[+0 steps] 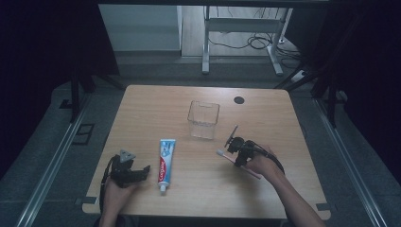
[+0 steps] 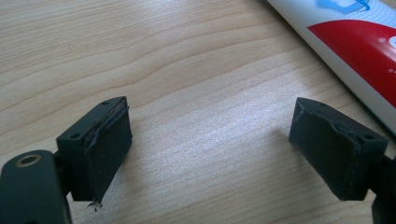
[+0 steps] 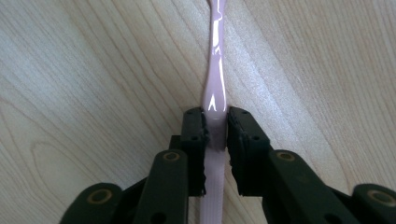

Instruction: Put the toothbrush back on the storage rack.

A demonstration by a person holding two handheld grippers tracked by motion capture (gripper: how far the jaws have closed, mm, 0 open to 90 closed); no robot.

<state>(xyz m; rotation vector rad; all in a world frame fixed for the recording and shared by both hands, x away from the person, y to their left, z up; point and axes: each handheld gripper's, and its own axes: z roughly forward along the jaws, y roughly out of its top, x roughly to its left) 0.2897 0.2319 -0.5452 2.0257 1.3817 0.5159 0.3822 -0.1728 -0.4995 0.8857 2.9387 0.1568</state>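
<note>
A pink toothbrush (image 1: 226, 156) lies on the wooden table (image 1: 189, 194), right of centre, with its bristle head to the left. My right gripper (image 1: 239, 158) points down at it. In the right gripper view, the black jaws of the right gripper (image 3: 215, 116) press on both sides of the toothbrush handle (image 3: 215, 70). A white, red and blue toothpaste tube (image 1: 165, 161) lies left of centre, cap toward the front. My left gripper (image 1: 144, 172) rests just left of it. The left gripper (image 2: 210, 135) stands wide open over bare wood, with the tube (image 2: 355, 46) beyond its right jaw.
A clear, empty plastic container (image 1: 203, 118) stands upright behind the toothbrush, near the table's middle. A black round grommet (image 1: 239, 100) sits at the far edge. Metal rails run along both sides of the table, and desk legs and cables lie on the floor beyond.
</note>
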